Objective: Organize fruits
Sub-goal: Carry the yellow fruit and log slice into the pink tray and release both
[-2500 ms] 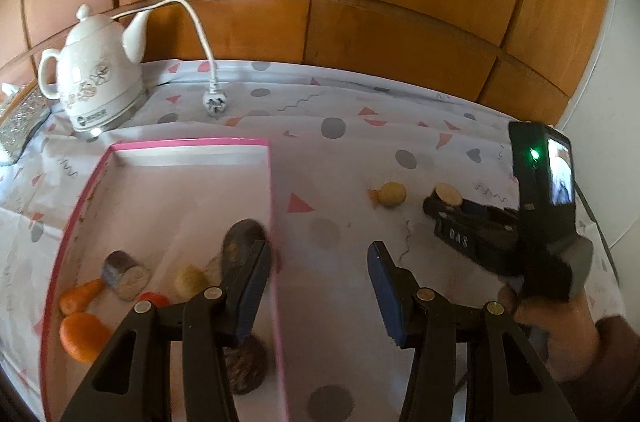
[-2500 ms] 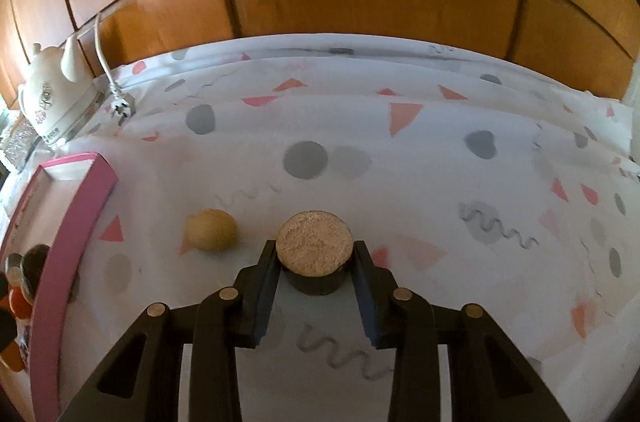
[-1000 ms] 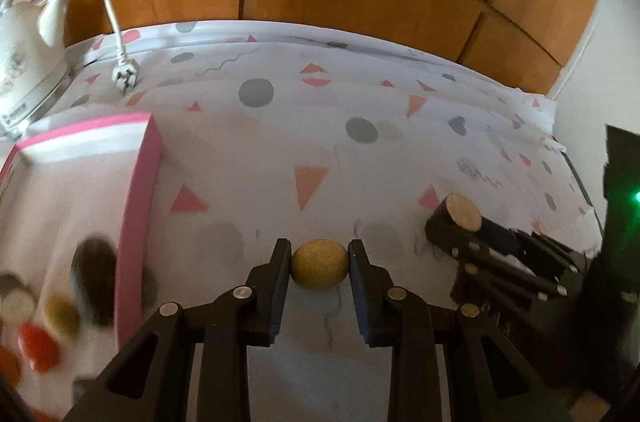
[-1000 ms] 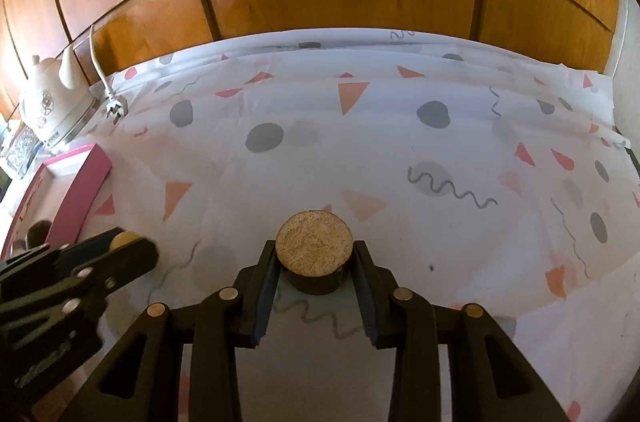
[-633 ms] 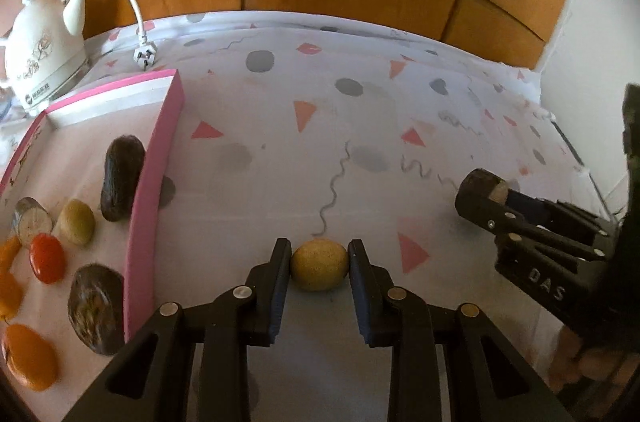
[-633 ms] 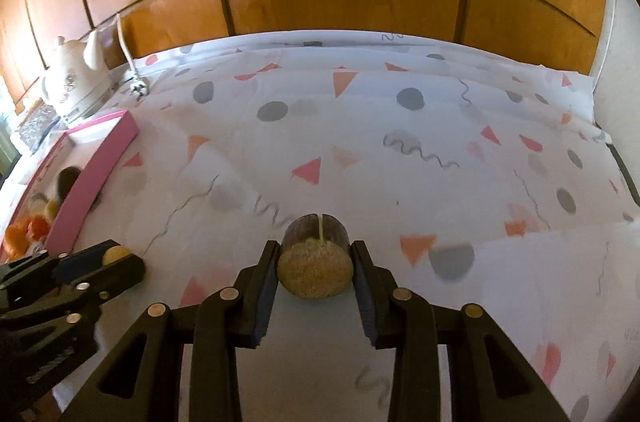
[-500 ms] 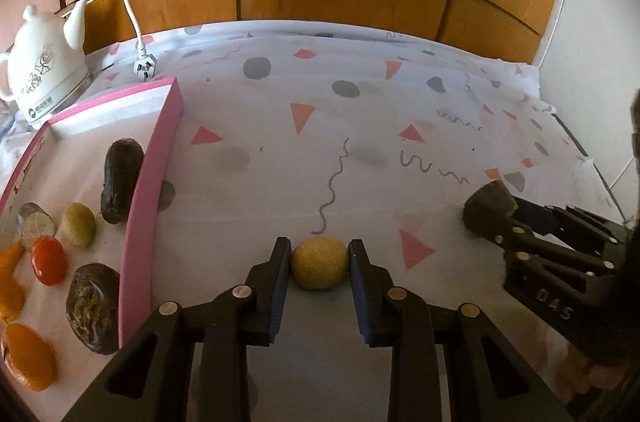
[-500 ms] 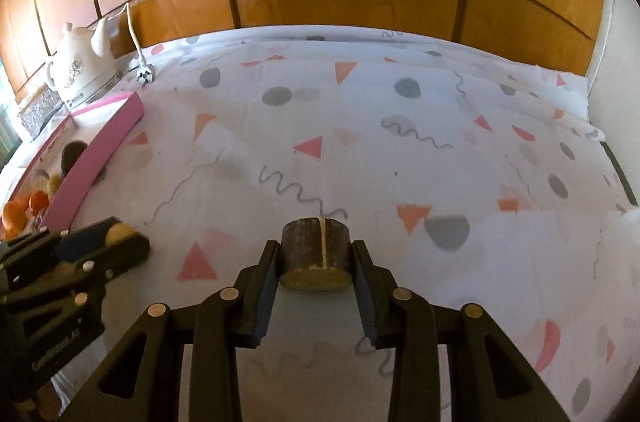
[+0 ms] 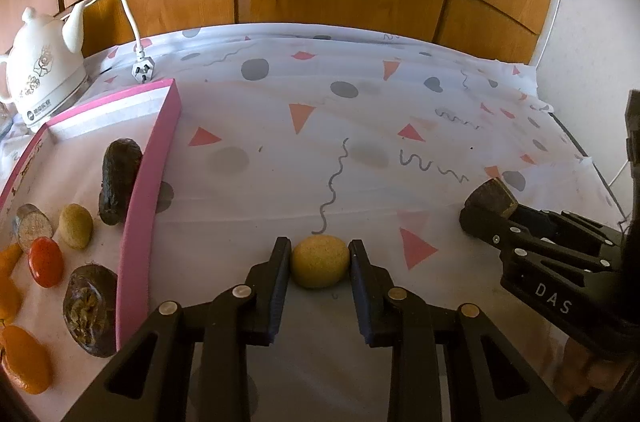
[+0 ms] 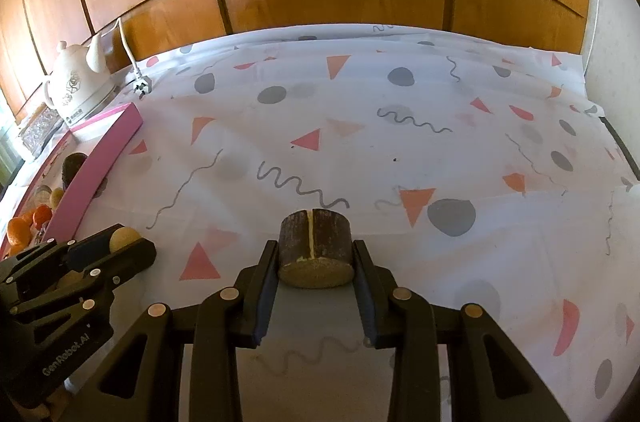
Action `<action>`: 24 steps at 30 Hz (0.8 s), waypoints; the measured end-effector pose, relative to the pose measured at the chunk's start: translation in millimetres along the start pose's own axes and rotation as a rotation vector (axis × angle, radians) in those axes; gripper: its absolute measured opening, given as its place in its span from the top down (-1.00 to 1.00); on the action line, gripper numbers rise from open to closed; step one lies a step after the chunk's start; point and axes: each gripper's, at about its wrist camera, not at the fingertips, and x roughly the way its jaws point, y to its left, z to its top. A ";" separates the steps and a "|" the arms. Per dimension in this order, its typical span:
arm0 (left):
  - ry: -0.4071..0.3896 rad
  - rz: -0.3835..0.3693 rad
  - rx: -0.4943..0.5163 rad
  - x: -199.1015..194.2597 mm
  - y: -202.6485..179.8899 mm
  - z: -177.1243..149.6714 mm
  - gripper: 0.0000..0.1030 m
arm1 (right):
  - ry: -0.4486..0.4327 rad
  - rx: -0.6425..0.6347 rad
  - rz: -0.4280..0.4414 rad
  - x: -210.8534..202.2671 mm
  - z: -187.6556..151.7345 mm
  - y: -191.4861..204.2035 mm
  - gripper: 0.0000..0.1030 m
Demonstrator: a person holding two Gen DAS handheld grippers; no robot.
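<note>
The left gripper (image 9: 320,262) clamps a round yellow fruit (image 9: 319,261) above the patterned tablecloth (image 9: 360,126), while the right gripper (image 10: 315,260) pinches a brown cut fruit slice (image 10: 315,247), right of the pink tray (image 9: 148,182).

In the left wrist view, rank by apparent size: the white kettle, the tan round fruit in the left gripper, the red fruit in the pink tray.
1. white kettle, largest.
2. tan round fruit, though it is nearest the camera, so it may look bigger than it is.
3. red fruit, smallest.

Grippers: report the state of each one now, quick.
Left gripper: shut on the round tan fruit.
Right gripper: shut on the brown cut fruit piece.
</note>
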 end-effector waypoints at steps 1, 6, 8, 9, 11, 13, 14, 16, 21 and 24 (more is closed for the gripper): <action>0.002 0.005 0.005 -1.4 -0.8 -0.1 0.44 | -0.001 0.000 -0.004 -0.3 -0.2 0.1 0.31; 0.013 0.005 -0.016 -12.6 2.1 1.4 0.44 | -0.006 -0.027 -0.032 -1.0 -1.2 4.9 0.31; -0.002 0.002 -0.023 -22.1 4.6 3.5 0.44 | -0.007 -0.028 -0.035 -0.8 -1.2 5.1 0.31; -0.016 0.004 -0.021 -27.3 5.2 4.8 0.44 | -0.007 -0.030 -0.037 -1.0 -1.4 5.3 0.31; -0.047 0.011 -0.016 -41.2 7.2 8.4 0.44 | -0.006 -0.035 -0.044 -1.1 -1.6 6.2 0.31; -0.072 0.018 -0.018 -53.4 11.6 9.9 0.44 | -0.004 -0.041 -0.052 -1.0 -1.5 7.6 0.32; -0.084 0.024 -0.020 -59.6 14.3 10.5 0.44 | -0.003 -0.043 -0.055 -1.1 -1.3 7.9 0.32; -0.099 0.034 -0.029 -69.2 20.3 10.2 0.44 | 0.000 -0.044 -0.057 -0.9 -0.4 8.9 0.32; -0.146 0.108 -0.081 -94.2 49.4 5.8 0.44 | -0.006 -0.055 -0.036 -3.7 6.6 19.9 0.32; -0.153 0.158 -0.126 -102.2 72.6 0.1 0.44 | -0.017 -0.080 0.001 -7.4 14.5 34.3 0.32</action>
